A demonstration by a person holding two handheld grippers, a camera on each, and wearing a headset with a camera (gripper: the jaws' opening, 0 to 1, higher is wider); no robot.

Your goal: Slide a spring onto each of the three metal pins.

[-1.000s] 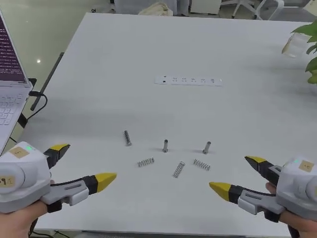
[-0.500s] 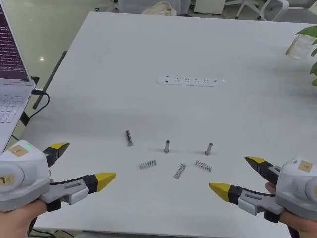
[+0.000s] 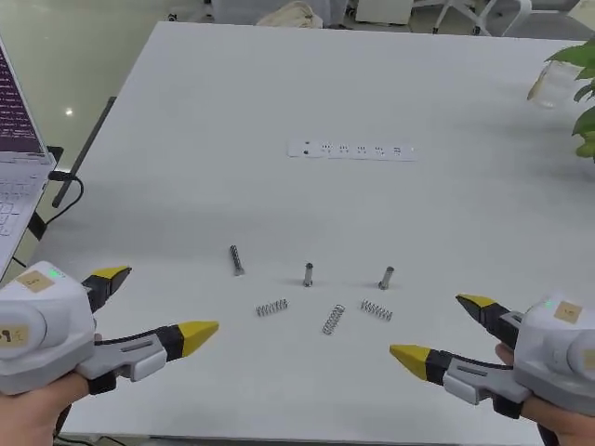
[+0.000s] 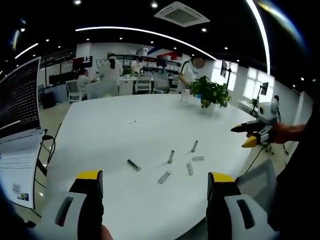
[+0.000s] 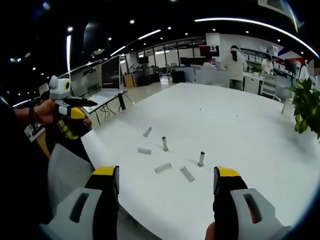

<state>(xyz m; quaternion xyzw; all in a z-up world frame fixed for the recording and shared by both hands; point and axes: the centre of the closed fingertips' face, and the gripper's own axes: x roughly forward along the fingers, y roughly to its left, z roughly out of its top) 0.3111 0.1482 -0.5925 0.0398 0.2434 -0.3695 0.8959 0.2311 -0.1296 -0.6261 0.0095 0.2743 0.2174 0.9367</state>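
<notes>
Three short metal pins stand in a row on the white table: the left pin (image 3: 236, 260) leans or lies, the middle pin (image 3: 309, 274) and the right pin (image 3: 387, 277) stand upright. Just in front of them lie three small springs (image 3: 271, 308) (image 3: 334, 319) (image 3: 376, 310). My left gripper (image 3: 153, 304) hovers open near the table's front left, apart from everything. Open as well, my right gripper (image 3: 441, 327) is at the front right, a little short of the right spring. The left gripper view shows the pins (image 4: 171, 156) and springs (image 4: 164, 176) ahead; so does the right gripper view, with a pin (image 5: 164, 143) and a spring (image 5: 162, 167).
A white power strip (image 3: 351, 150) lies flat in the table's middle, beyond the pins. An open laptop (image 3: 11, 177) and a dark cable (image 3: 65, 197) sit off the left edge. A green plant (image 3: 586, 88) and a clear cup (image 3: 553, 84) stand at the far right.
The head camera has shifted slightly. Both grippers stay open in about the same places, and the pins and springs have not moved.
</notes>
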